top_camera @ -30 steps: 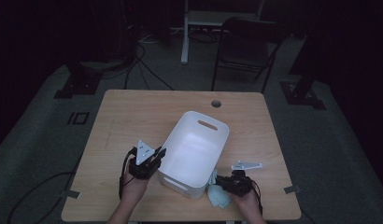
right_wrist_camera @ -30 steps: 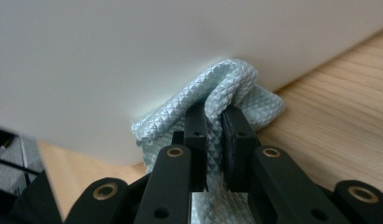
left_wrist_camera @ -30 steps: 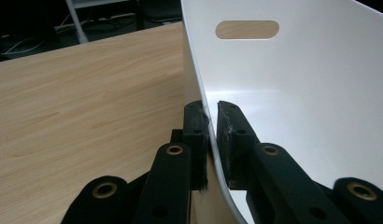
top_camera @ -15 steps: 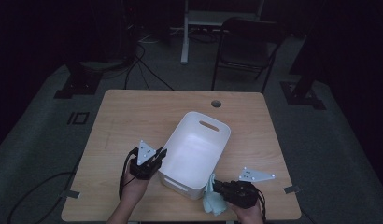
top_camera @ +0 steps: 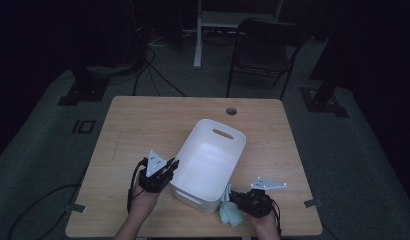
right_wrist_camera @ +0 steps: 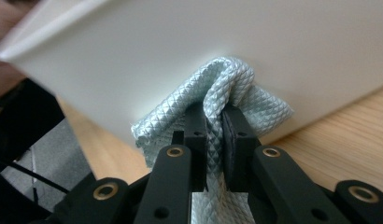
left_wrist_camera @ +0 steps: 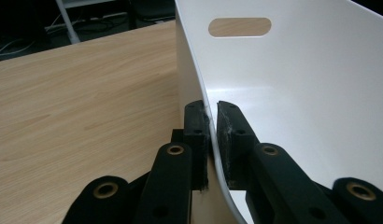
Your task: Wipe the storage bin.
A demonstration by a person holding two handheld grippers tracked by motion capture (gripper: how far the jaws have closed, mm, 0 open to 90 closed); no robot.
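Seen from above: a wooden desk (top_camera: 143, 125) in a dark room, with a white plastic bin (top_camera: 209, 162) near its front edge, slightly right of centre, tilted so its open top faces up and back. Inside the bin, bare white walls and a handle slot (left_wrist_camera: 239, 26); nothing in it. Left gripper (top_camera: 165, 167) at the bin's left rim, fingers (left_wrist_camera: 197, 128) closed on the thin wall, one inside and one outside. Right gripper (top_camera: 233, 196) by the front right corner of the bin, fingers (right_wrist_camera: 195, 135) clamped on a fold of pale blue quilted cloth (right_wrist_camera: 229, 86), pressed against the bin's outer wall just above the desk. Judging by this: bin steadied, cloth gripped, outside apparently being wiped; inside and remaining walls likely yet to do.
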